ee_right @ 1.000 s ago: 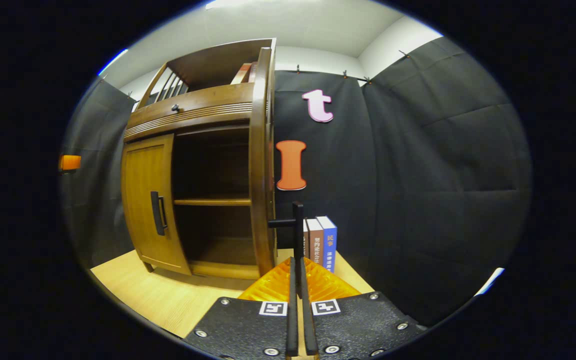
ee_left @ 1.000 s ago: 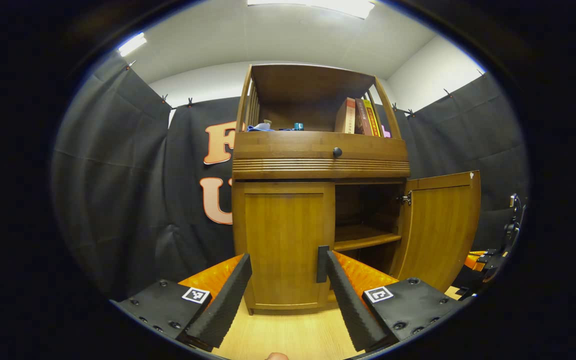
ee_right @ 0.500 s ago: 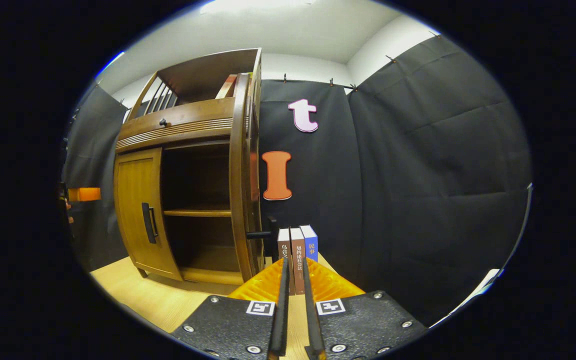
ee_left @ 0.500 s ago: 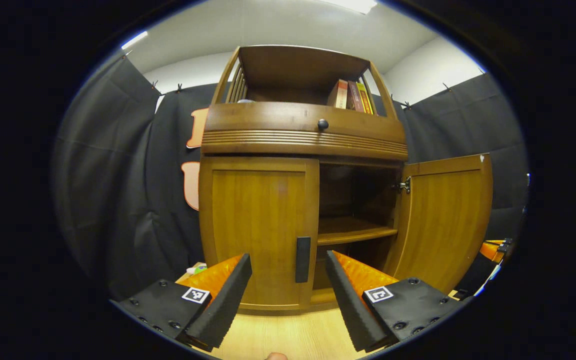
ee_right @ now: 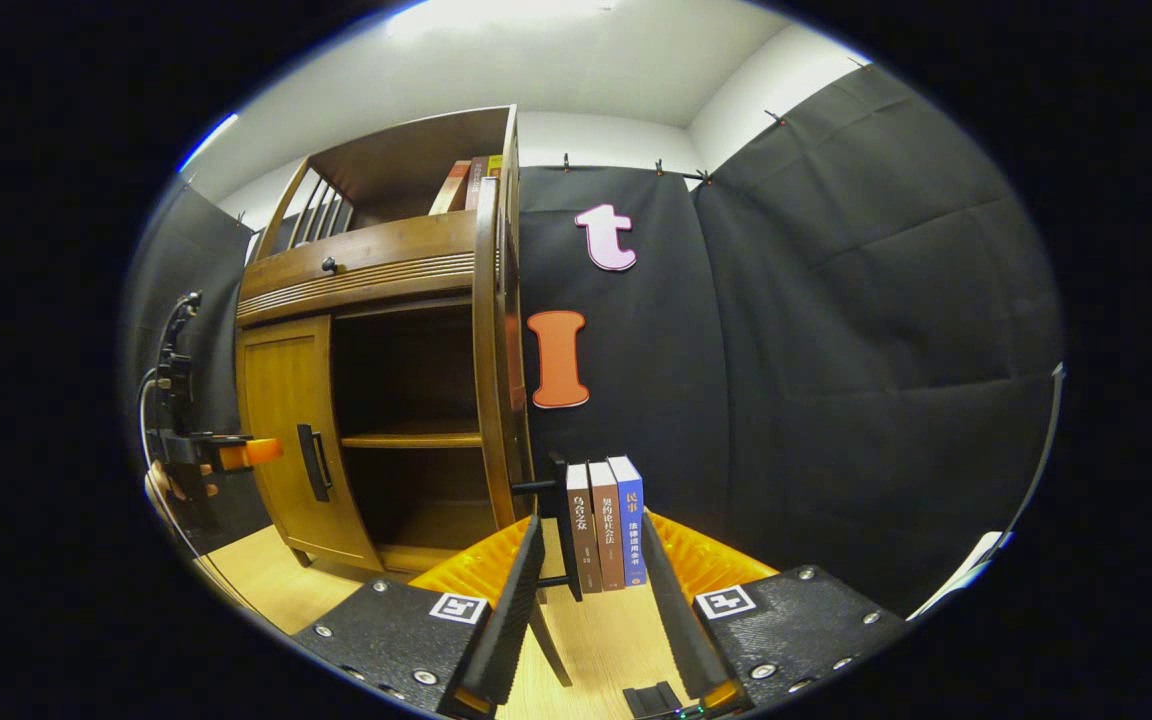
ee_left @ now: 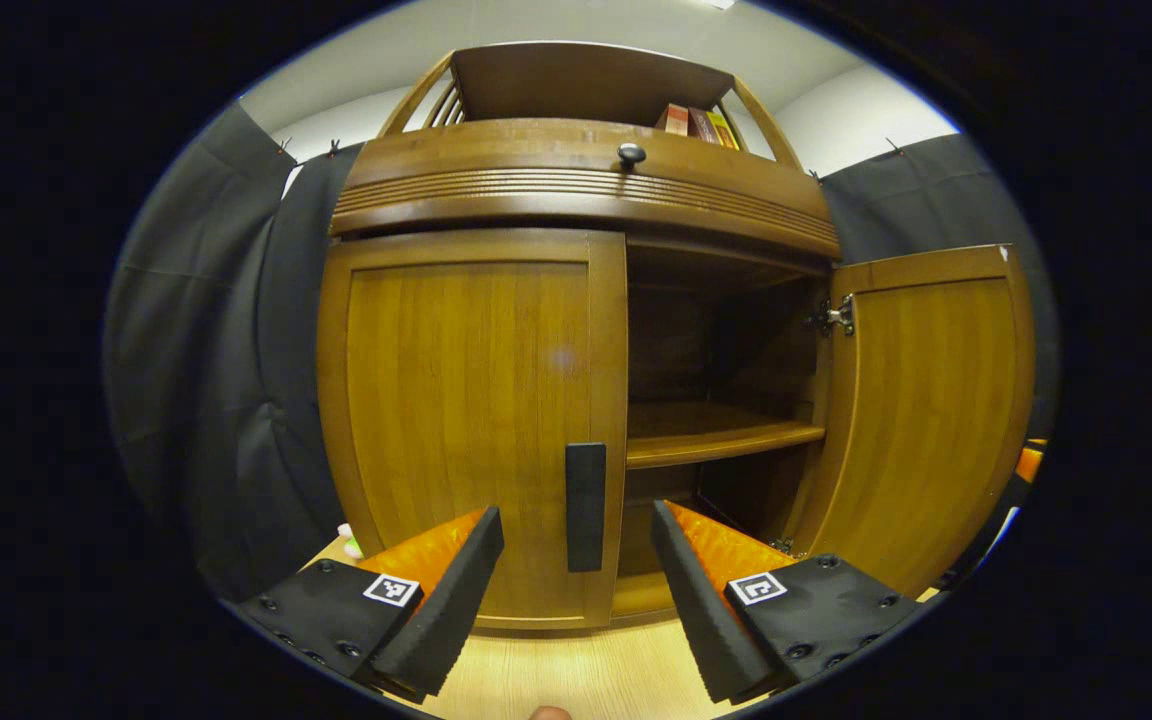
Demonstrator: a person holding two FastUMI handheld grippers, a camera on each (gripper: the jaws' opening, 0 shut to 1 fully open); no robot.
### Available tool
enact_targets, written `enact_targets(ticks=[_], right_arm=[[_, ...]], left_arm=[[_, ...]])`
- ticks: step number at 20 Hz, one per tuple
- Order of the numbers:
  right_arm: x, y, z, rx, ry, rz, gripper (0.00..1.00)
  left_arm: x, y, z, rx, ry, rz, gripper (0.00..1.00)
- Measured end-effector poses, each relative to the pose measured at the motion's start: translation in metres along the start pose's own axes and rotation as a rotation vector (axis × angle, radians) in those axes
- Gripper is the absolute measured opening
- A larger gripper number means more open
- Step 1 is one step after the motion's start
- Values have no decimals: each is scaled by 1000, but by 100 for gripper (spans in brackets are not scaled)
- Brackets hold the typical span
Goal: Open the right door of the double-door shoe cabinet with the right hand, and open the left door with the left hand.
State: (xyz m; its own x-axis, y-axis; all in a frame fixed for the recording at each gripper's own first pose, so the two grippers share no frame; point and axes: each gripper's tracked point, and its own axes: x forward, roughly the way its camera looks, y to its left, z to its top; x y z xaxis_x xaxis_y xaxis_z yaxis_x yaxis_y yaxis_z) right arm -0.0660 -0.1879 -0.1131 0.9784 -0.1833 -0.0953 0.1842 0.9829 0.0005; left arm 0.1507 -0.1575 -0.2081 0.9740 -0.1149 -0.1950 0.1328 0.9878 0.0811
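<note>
1. Left gripper (ee_left: 576,590) has its fingers spread wide, nothing between them. It sits low, right in front of the closed left door (ee_left: 471,420), and that door's dark handle (ee_left: 585,506) lines up in the gap between the fingers but farther back, not touched.
2. Right gripper (ee_right: 586,600) is also parted and holding nothing. The right door's handle (ee_right: 558,525) pokes up just past its fingertips, apart from them.
3. Right door (ee_left: 921,410) stands swung wide open, edge-on in the right gripper view, showing a shelf (ee_left: 716,440) inside the shoe cabinet (ee_left: 586,190).
4. The cabinet stands on a light wood tabletop (ee_right: 266,590). Above the doors there's a drawer front with a small round knob (ee_left: 631,154), and books (ee_left: 698,122) in the open top section.
5. Three more books (ee_right: 606,520) stand upright beside the open door, against the black cloth.
6. Far left of the right gripper view you can see the other gripper (ee_right: 226,452) and a bit of the hand (ee_right: 168,487) holding it, near the left door.
</note>
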Motion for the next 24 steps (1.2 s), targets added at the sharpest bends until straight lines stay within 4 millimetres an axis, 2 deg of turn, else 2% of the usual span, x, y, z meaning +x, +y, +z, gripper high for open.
enact_targets(ticks=[2,5,6,7,8,14,19,23,24], right_arm=[[-2,1,5,-2,-12,-2,81],[-3,-2,6,-1,-20,-20,94],[-2,-2,8,0,-22,-24,94],[-2,-4,7,1,-23,-31,88],[-1,-5,7,3,-22,-35,89],[-4,-5,12,-16,-46,-52,91],[-5,0,18,-46,-73,-54,91],[-8,5,15,-51,-68,-45,91],[-7,5,15,-51,-64,-45,91]], left_arm=[[17,0,-7,0,6,4,97],[39,-5,-14,1,9,-14,96],[45,-6,-13,0,2,-18,96],[51,-5,-13,4,-6,-13,96],[56,-2,-12,12,-15,-4,98],[82,11,-20,11,-11,30,94],[90,1,-28,-20,3,-12,70],[89,-4,-30,-11,7,-18,42],[87,-4,-30,-19,4,-22,40]])
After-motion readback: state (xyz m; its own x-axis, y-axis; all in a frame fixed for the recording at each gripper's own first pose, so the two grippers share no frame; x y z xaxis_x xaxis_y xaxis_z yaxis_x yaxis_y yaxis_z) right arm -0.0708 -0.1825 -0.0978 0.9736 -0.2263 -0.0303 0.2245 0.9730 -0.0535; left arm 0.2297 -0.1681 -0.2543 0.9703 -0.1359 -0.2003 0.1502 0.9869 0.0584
